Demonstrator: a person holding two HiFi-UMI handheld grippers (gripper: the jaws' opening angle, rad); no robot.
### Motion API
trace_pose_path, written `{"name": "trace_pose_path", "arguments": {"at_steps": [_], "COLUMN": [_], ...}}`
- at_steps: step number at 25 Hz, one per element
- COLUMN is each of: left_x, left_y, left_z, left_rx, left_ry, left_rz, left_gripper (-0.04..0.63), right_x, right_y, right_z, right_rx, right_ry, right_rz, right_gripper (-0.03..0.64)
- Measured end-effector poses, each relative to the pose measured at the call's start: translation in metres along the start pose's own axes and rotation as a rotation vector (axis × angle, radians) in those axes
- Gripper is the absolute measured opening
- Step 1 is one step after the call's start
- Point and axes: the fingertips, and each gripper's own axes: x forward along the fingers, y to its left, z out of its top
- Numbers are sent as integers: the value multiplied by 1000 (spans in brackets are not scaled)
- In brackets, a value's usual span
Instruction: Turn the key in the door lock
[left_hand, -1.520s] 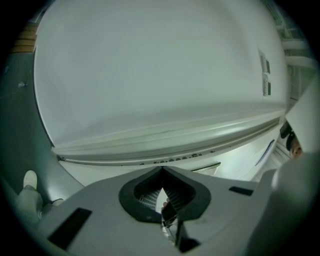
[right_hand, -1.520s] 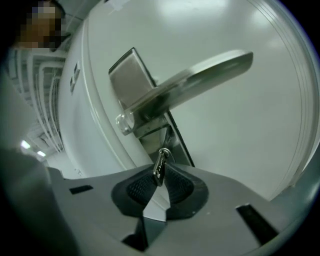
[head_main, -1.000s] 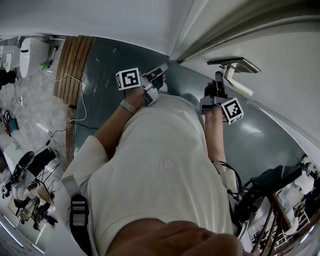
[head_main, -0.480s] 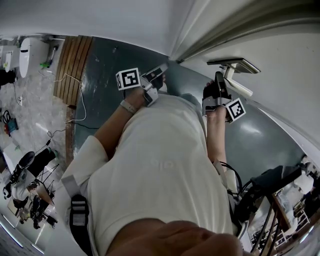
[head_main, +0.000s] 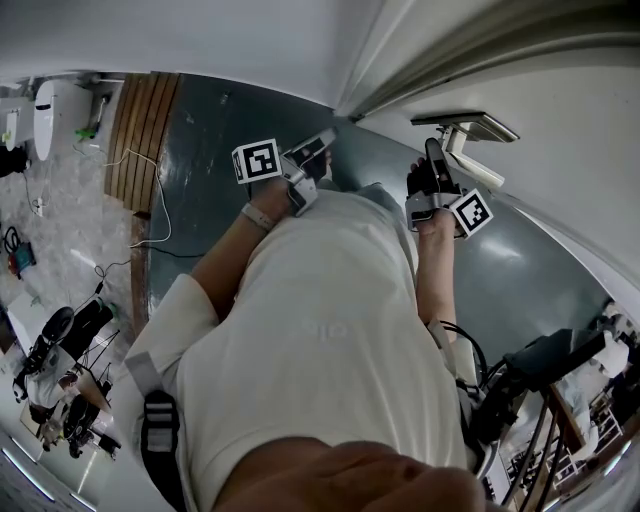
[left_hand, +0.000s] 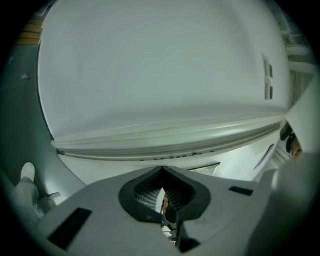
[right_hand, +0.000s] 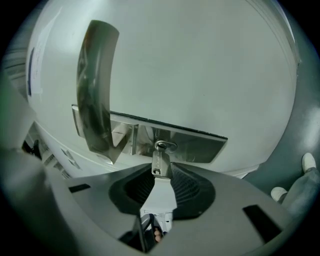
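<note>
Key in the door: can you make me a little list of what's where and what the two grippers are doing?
key: stuck in the lock
lock: on the metal plate, same plate as the handle
door: white
right hand-held gripper: at the key, jaws have just been opening, key between them
left hand-held gripper: shut, holds nothing, away from the lock

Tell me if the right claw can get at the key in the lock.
Probably yes: the key sticks out of the lock, its head between the jaws of the right claw, which have just been opening and look clear of it. Nothing stands in the way.
</note>
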Motion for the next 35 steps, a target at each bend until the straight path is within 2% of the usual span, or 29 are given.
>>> {"name": "trace_pose_path", "arguments": {"at_steps": [2,4,9,13,17,21,25,27,31,35], "left_x": [3,5,12,8,12,5,1,0,-22,-24], "left_y": [-2,3,11,18,-25,-67,-63,-64,-81,-80], "left_z": [-1,0,-4,-8,-30,-81,-119,-157,-272,-309], "left_rx": [-20,-23,-30,15,-14,17,66,75,132,166], "left_ry": [1,2,13,13,-44,-93,-160,-190,-216,-239], "left_rz": [-23,-14,-20,4,-24,-30,-12,-14,-11,-14], "left_gripper": [6,6,6,6,6,6,6,6,6,6], "right_x": [2,3,6,10,-15,-66,-98,-129,-239,-270], "right_y": [-1,-3,-12,-3,38,68,55,50,49,42], "right_z": [0,-2,-6,-26,-37,-37,-34,-32,-46,-59], "right_rx": [36,102,358,469,402,318,265,220,100,79], "right_ry": [-1,-1,-9,94,219,302,363,390,447,489], "right_rz": [3,15,86,152,195,260,304,334,392,438], "right_gripper": [80,84,112,112,112,112,112,112,112,112]}}
